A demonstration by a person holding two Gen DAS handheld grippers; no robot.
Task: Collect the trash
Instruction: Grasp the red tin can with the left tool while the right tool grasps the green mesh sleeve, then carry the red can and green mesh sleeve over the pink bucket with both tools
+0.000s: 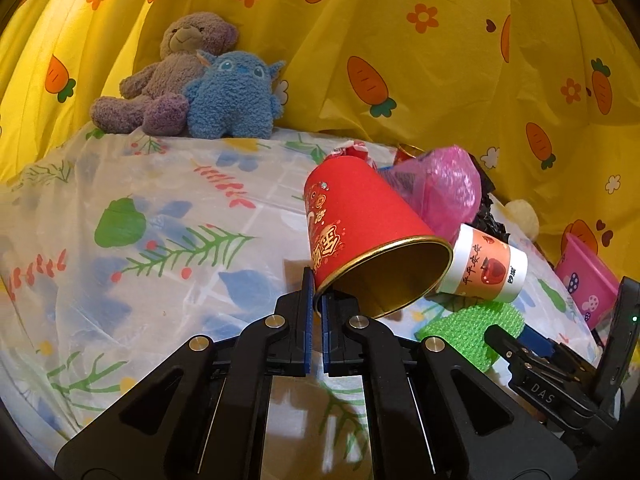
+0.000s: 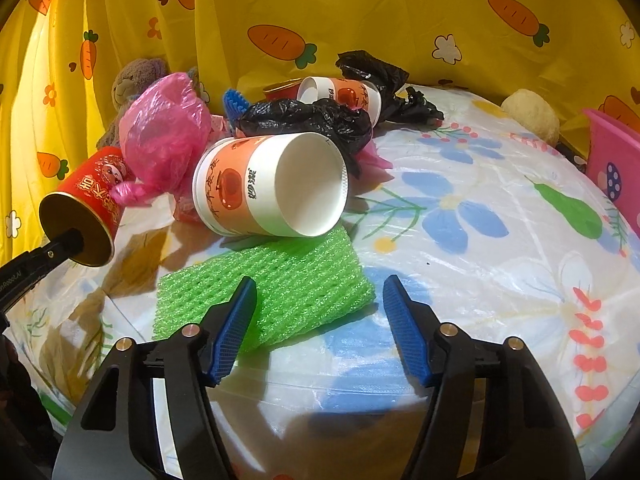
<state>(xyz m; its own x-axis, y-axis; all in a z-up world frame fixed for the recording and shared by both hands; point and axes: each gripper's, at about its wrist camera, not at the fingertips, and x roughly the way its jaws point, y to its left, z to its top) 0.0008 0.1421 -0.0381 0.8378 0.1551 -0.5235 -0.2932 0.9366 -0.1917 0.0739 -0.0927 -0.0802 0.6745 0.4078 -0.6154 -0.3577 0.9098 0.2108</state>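
Observation:
My left gripper [image 1: 316,300] is shut on the rim of a red paper cup [image 1: 360,224], held tilted with its gold mouth toward the camera; the cup also shows in the right wrist view [image 2: 90,196]. My right gripper [image 2: 320,312] is open, just above a green foam net [image 2: 264,284] on the table. An orange-and-white paper cup [image 2: 264,188] lies on its side behind the net. A pink plastic bag [image 2: 164,136], a black plastic bag [image 2: 312,120] and a second orange-and-white cup [image 2: 348,94] lie further back.
A pink bin [image 2: 612,168] stands at the right table edge. Two plush toys [image 1: 192,80] sit at the back left on the floral tablecloth [image 2: 480,240]. A yellow carrot-print curtain [image 1: 400,40] hangs behind. A beige round object [image 2: 532,116] lies near the bin.

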